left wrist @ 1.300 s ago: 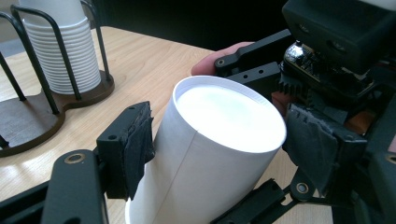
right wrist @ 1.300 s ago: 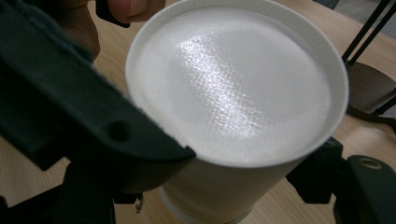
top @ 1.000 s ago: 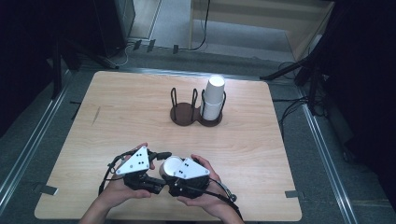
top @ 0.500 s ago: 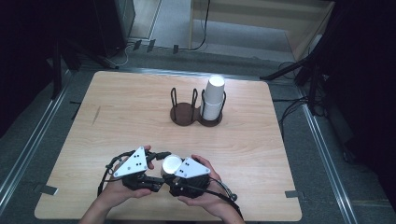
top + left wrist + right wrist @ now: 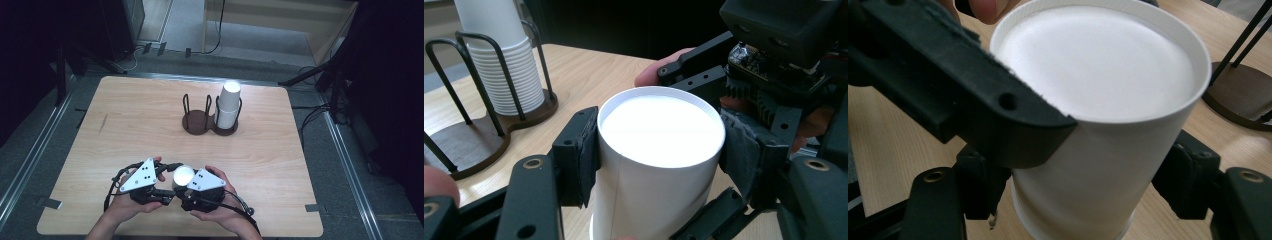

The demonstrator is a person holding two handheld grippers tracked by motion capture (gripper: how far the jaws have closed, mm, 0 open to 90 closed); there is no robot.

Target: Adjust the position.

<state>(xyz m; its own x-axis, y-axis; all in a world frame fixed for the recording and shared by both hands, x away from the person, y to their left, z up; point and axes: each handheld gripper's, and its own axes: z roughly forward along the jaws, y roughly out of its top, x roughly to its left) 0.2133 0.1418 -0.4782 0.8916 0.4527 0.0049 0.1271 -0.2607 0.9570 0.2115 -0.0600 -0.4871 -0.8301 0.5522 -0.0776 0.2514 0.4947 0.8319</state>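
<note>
From the high view, my left gripper (image 5: pixel 167 176) and my right gripper (image 5: pixel 186 191) meet at the near edge of the pale wooden table (image 5: pixel 140 125), with an upside-down white paper cup (image 5: pixel 183 175) between them; farther back stands the dark double-ring wire cup holder (image 5: pixel 207 120), its right ring loaded with a tall stack of white paper cups (image 5: pixel 228 106) and its left ring bare. In the left gripper view my jaws have just been closing, and they now clench the cup (image 5: pixel 659 160) high on its wall, one pad on each side just under the upturned base. The cup appears to sit over another cup, whose rim peeps out below, so I judge the step to be pulling nested cups apart. In the right gripper view my own jaws have just been opening a little: the left one lies against the cup's (image 5: pixel 1098 115) side, while the right one stands beside the lower wall, and I cannot tell whether it is touching. To do this well I should keep the left squeeze light so the paper does not buckle, have the right gripper take the lower cup squarely, then draw the two straight apart along the cup's axis without twisting, keeping both low over the table.
</note>
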